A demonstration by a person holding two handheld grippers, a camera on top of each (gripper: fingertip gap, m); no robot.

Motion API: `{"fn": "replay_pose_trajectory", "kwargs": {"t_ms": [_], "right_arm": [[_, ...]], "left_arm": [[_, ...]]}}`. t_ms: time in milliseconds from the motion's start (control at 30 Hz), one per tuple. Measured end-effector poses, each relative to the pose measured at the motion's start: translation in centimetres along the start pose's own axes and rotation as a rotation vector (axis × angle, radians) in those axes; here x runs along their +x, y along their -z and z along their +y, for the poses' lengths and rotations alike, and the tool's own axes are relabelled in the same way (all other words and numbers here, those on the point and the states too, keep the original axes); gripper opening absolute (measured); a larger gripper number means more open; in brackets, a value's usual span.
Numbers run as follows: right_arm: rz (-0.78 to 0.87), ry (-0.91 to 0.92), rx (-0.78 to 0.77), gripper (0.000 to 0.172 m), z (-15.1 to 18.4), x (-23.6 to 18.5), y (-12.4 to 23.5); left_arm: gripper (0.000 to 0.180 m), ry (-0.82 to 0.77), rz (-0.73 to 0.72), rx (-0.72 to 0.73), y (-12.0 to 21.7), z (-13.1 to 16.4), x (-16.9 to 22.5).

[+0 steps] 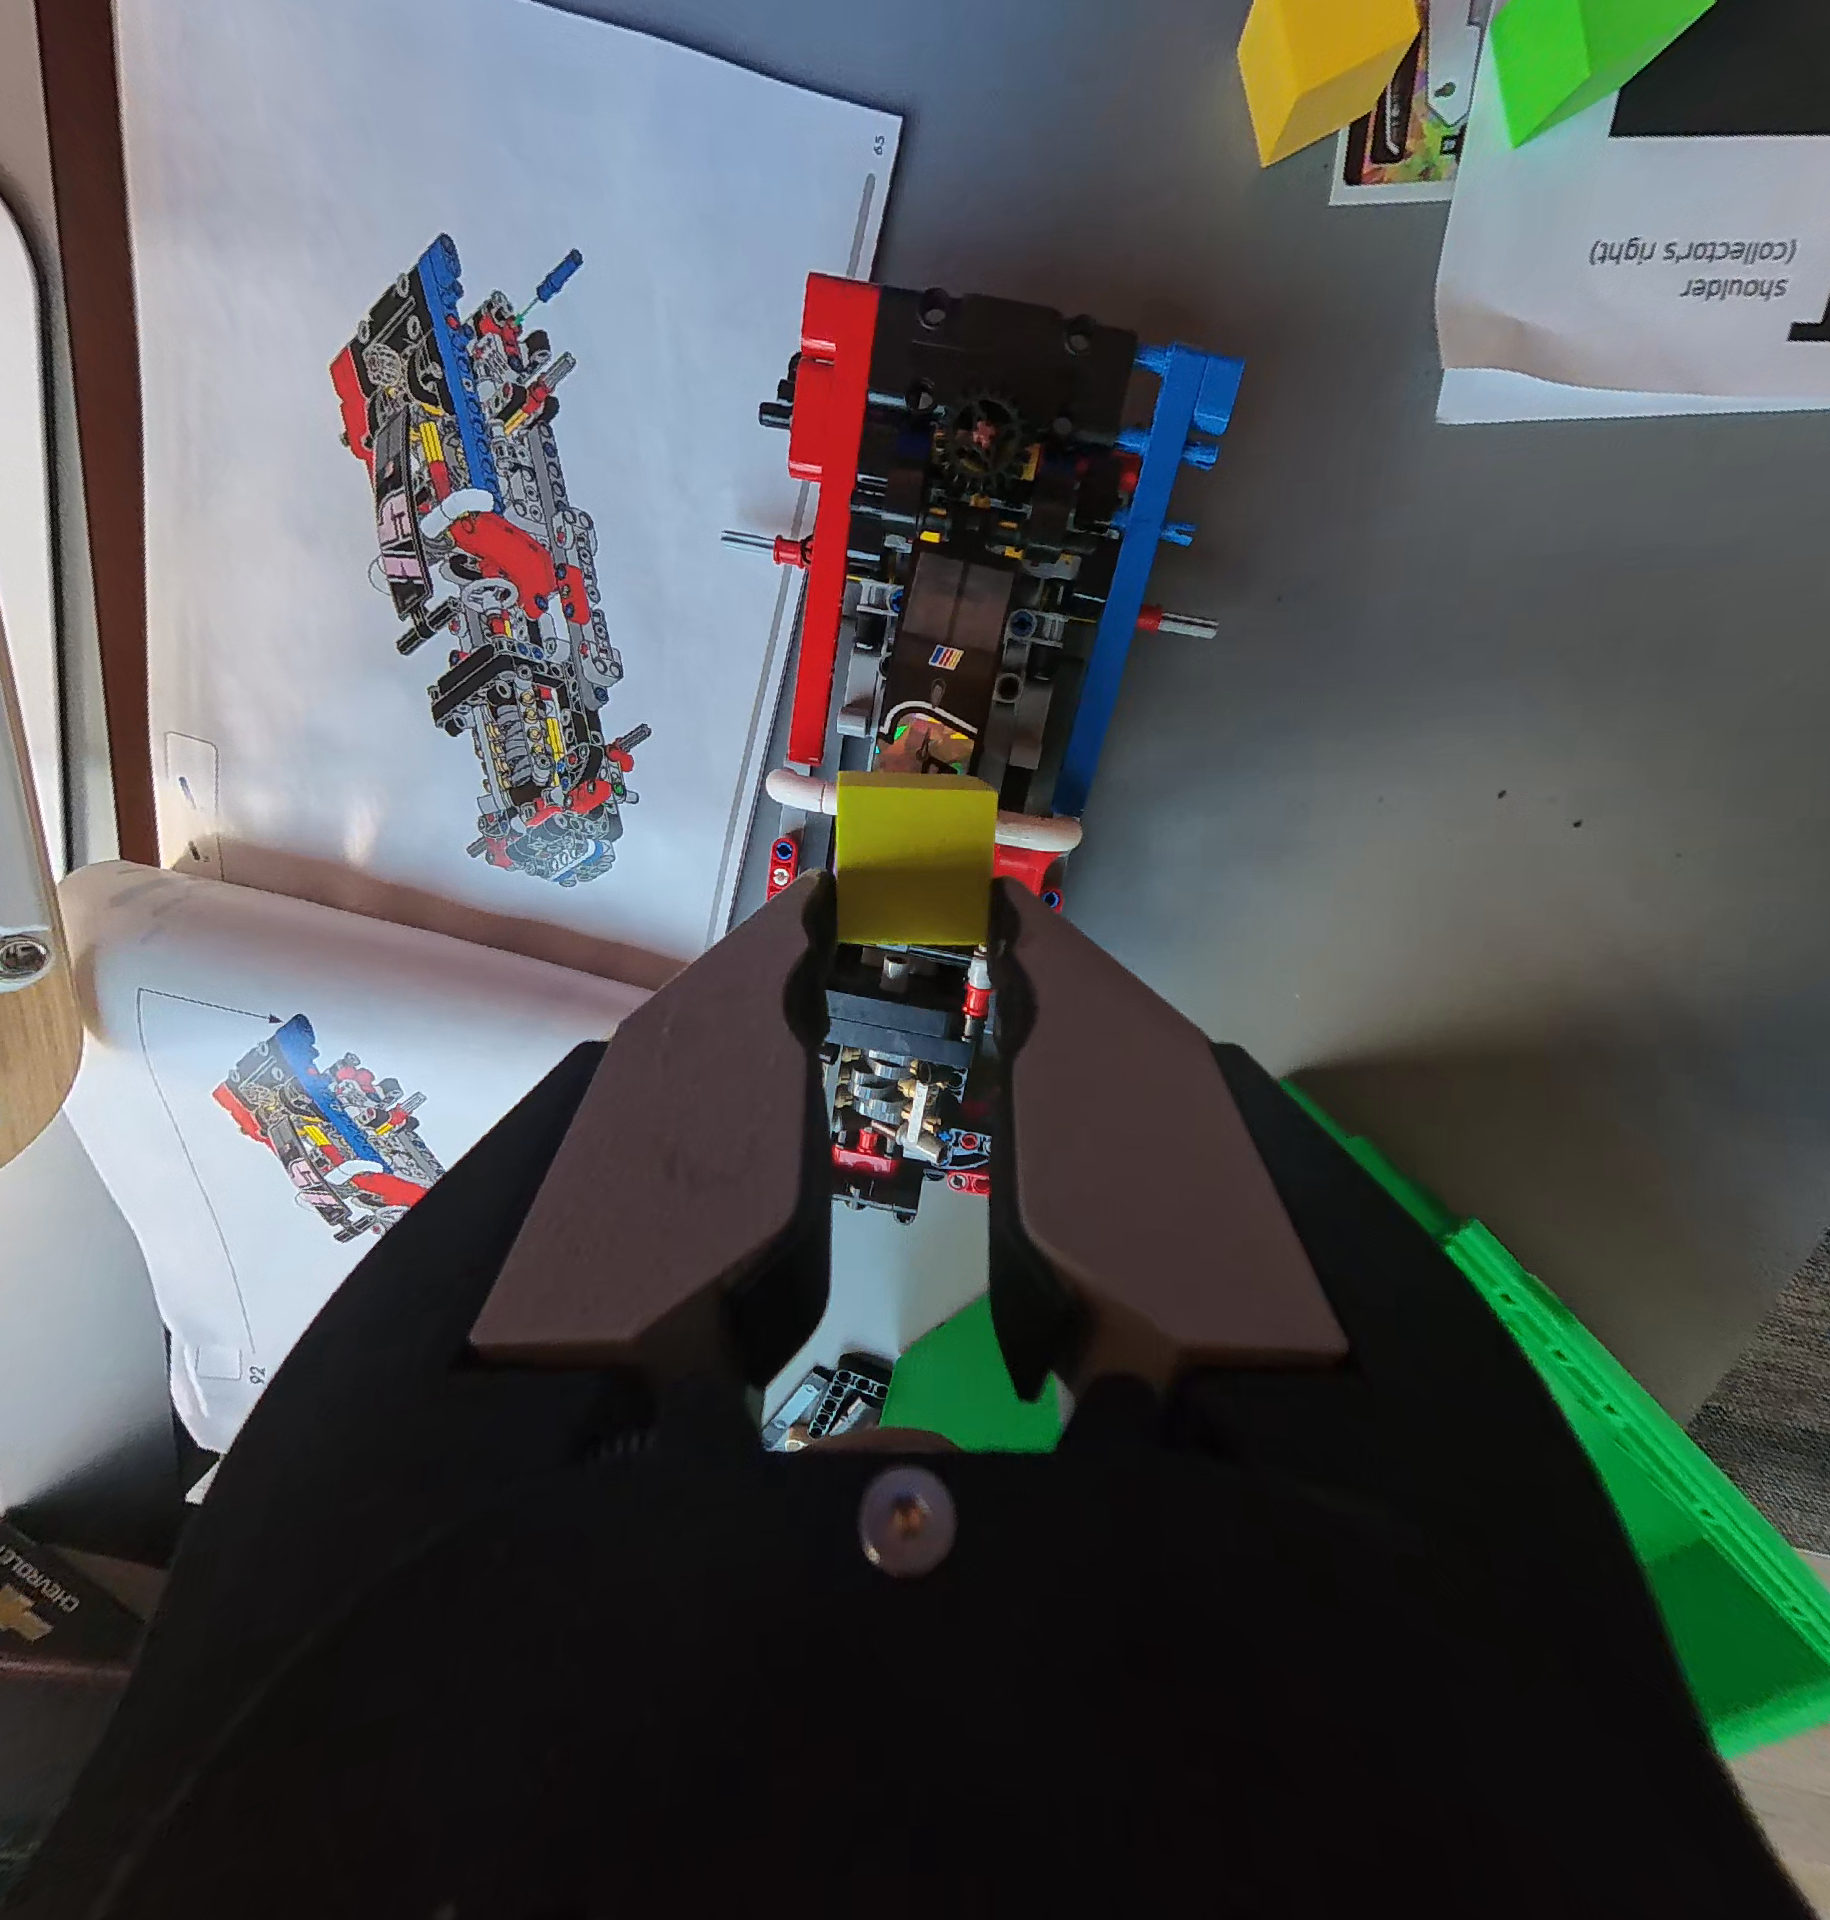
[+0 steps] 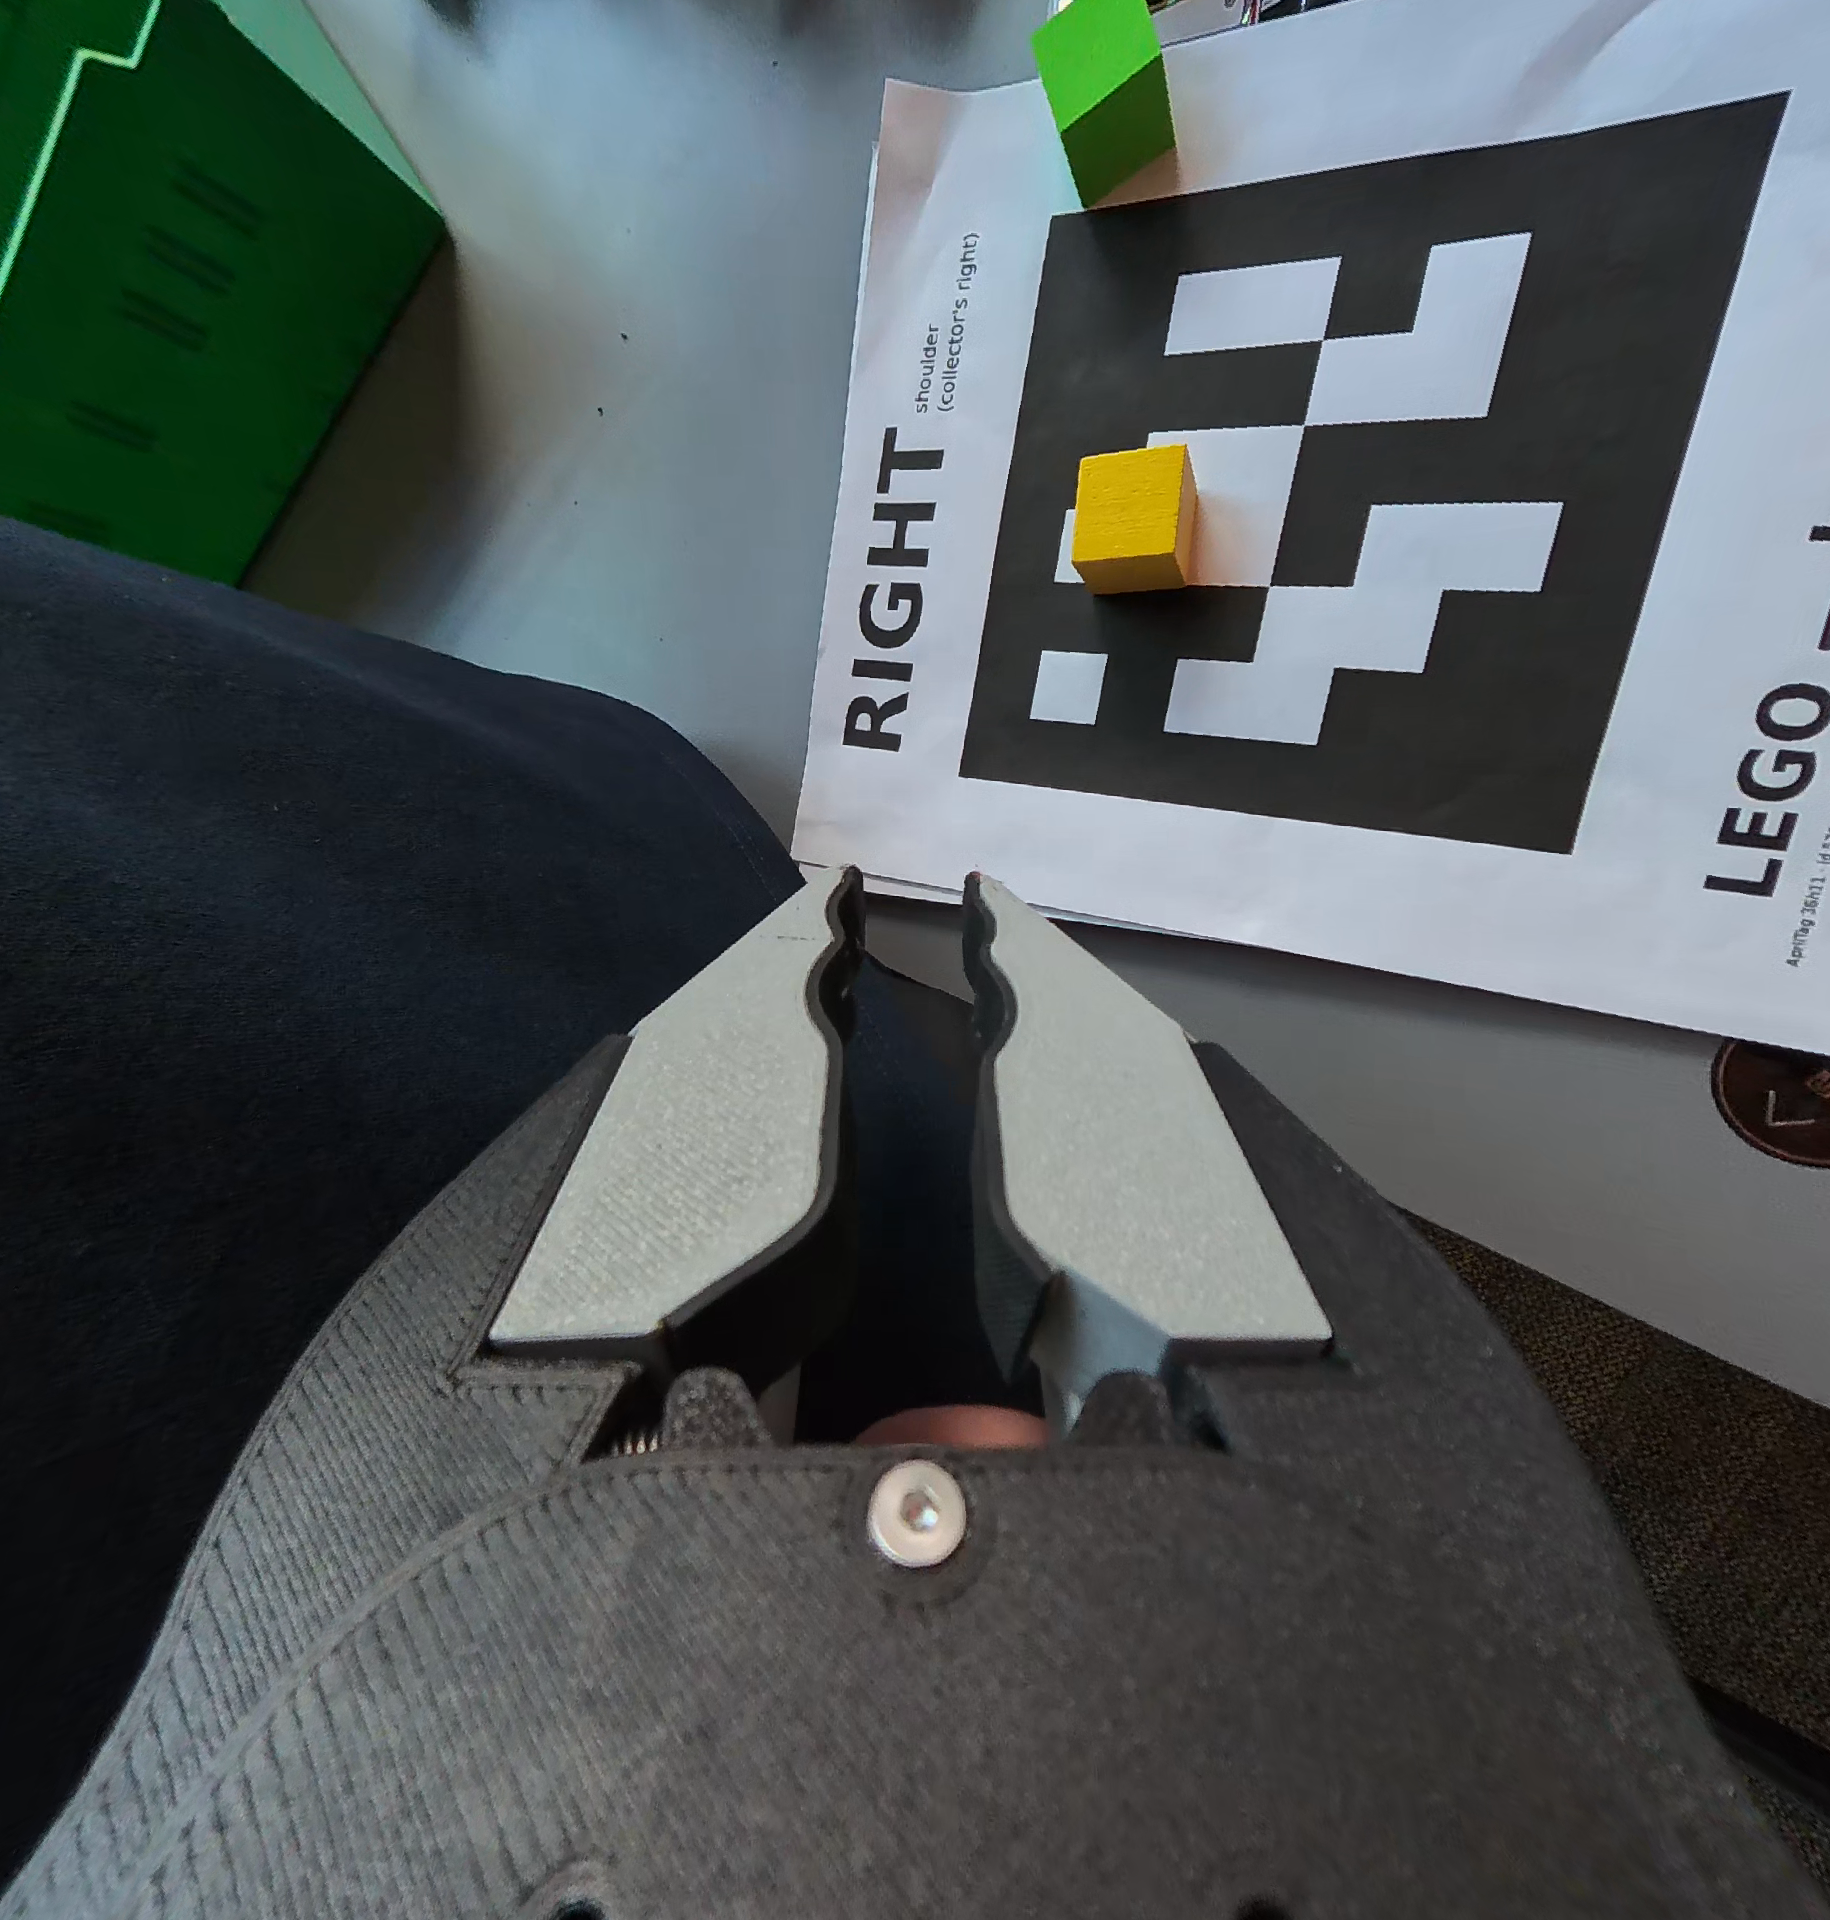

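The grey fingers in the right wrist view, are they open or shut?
Open. The right gripper has a clear gap between its fingers, and only dark fabric and table show through it.

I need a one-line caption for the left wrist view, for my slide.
Left claw grips a small yellow cube above a red, blue and black brick-built chassis, beside an open instruction booklet.

The model (image 1: 978,582) sat on the table (image 1: 1462,779), with the manual (image 1: 454,499) to its left. One cube (image 2: 1134,517) was on the marker sheet (image 2: 1358,883), another cube (image 2: 1103,94) behind it.
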State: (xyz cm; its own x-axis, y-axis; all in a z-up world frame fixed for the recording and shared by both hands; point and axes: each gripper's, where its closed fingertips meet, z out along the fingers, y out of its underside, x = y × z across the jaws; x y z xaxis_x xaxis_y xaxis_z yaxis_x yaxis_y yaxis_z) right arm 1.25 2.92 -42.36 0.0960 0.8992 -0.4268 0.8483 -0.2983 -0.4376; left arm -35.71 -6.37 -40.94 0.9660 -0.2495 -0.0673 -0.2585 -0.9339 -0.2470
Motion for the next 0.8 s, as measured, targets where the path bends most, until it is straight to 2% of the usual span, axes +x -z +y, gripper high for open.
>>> {"fn": "replay_pose_trajectory", "kwargs": {"t_ms": [800], "right_arm": [[0.004,-0.007,0.004,0.017,-0.15,0.1,-0.11]], "left_arm": [[0.026,-0.041,0.019,-0.007,0.14,0.31,-0.52]]}}
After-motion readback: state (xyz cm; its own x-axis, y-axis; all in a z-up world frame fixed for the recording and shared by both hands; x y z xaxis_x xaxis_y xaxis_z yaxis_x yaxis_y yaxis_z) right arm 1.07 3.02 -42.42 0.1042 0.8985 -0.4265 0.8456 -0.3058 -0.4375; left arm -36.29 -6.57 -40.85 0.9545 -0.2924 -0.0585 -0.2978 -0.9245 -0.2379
